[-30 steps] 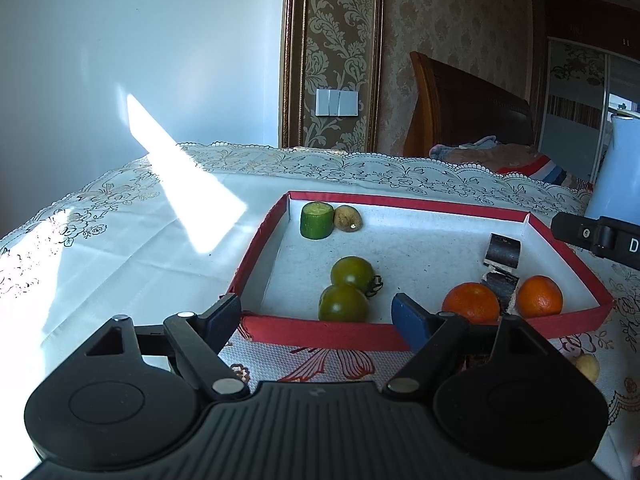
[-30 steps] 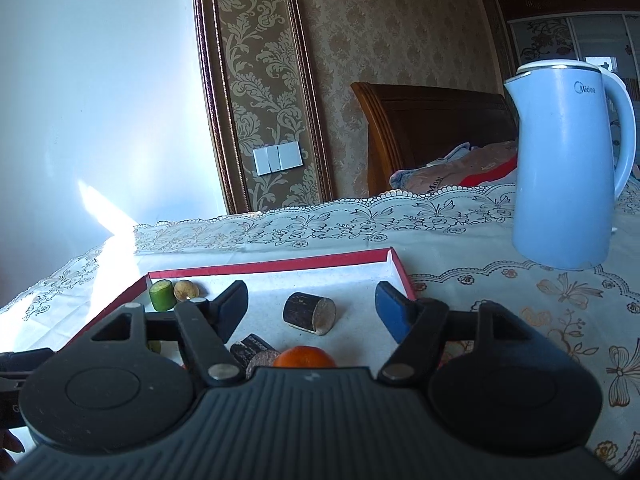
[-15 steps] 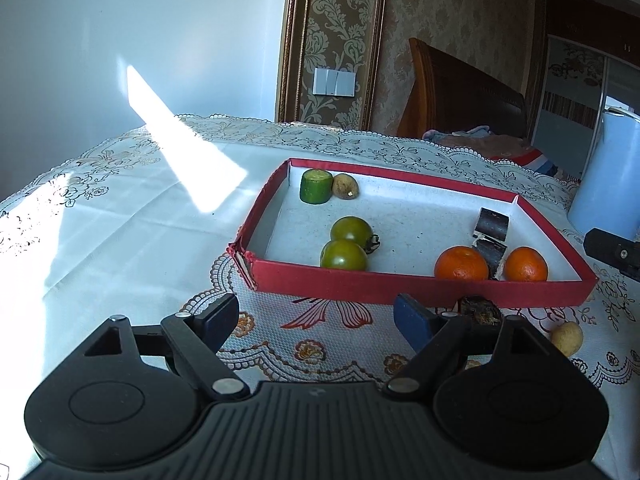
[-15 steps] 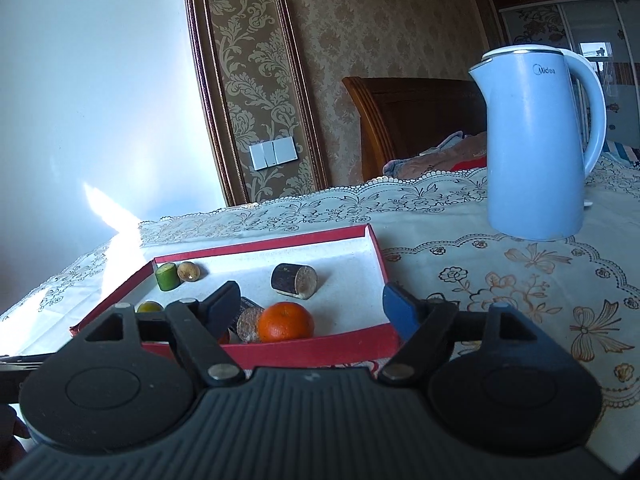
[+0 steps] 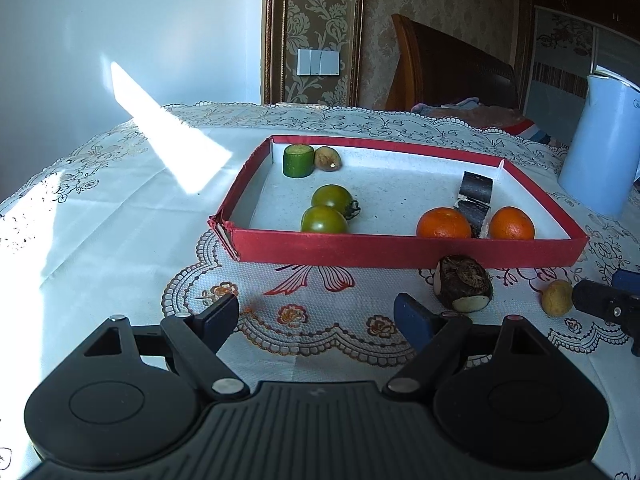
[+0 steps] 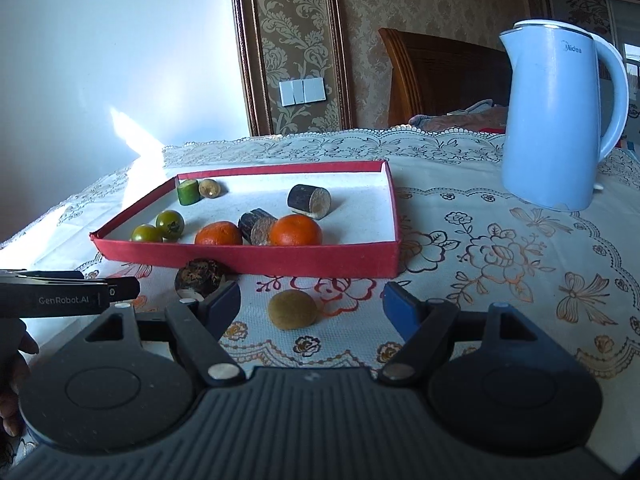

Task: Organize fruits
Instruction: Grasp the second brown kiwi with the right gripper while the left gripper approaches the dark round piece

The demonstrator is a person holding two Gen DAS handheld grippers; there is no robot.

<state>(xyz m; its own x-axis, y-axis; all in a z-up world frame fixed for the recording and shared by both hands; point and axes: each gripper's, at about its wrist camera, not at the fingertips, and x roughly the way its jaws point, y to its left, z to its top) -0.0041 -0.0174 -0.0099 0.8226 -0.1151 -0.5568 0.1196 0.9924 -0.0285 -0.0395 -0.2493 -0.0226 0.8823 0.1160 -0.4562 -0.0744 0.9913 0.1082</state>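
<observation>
Lace-covered worktop (image 6: 500, 248) carries a red tray (image 6: 280, 262) holding two oranges (image 6: 295, 230), green tomatoes (image 6: 170, 224) and cut pieces. Outside its near wall lie a brown root (image 5: 464, 283) and a small kiwi (image 6: 292, 309). Right gripper (image 6: 310, 306) fingers apart, having just been opening, kiwi between, untouched. Left gripper (image 5: 316, 316) fingers apart, empty.
</observation>
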